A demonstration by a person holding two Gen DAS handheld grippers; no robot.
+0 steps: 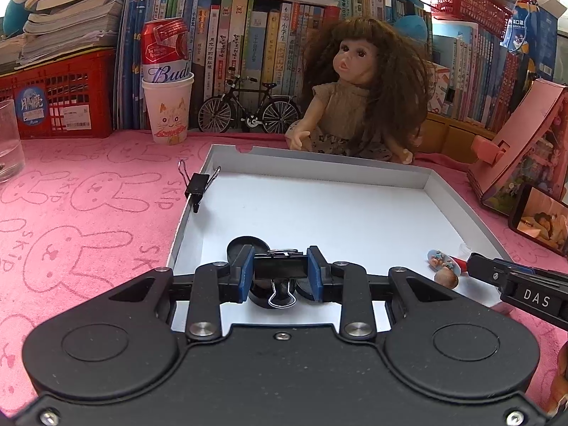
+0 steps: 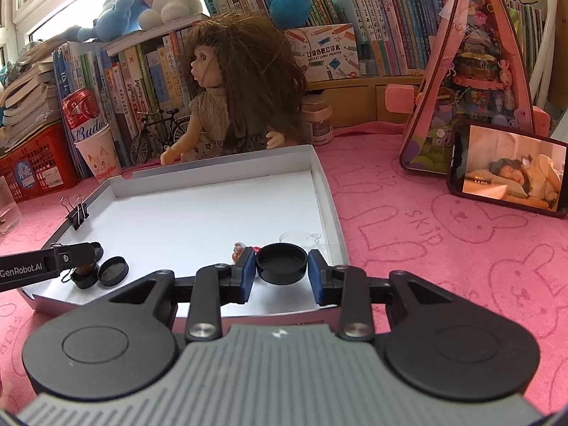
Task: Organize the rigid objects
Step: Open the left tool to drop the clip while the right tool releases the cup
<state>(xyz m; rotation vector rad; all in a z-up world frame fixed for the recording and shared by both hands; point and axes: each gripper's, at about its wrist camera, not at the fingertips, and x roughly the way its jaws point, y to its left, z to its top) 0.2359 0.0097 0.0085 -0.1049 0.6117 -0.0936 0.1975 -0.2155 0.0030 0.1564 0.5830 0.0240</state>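
Note:
A shallow white box tray (image 1: 319, 163) lies on the pink rabbit-print cloth. My left gripper (image 1: 280, 254) is shut on a black binder clip (image 1: 280, 269), held low over two black round caps (image 1: 245, 246) in the tray's near left corner. A second binder clip (image 1: 197, 184) is clamped on the tray's left wall. My right gripper (image 2: 282, 266) is shut on a black round cap (image 2: 281, 262) just above the tray (image 2: 213, 170) floor near its right wall. A small toy figure (image 1: 442, 261) lies beside it, partly hidden behind the left pad in the right wrist view.
A long-haired doll (image 1: 358, 96) sits behind the tray. A paper cup holding a beer can (image 1: 167, 106), a model bicycle (image 1: 248, 110), a red crate (image 1: 56, 96) and a glass (image 1: 9, 142) stand at the left. A phone (image 2: 507, 170) and a pink toy house (image 2: 472, 78) stand to the right.

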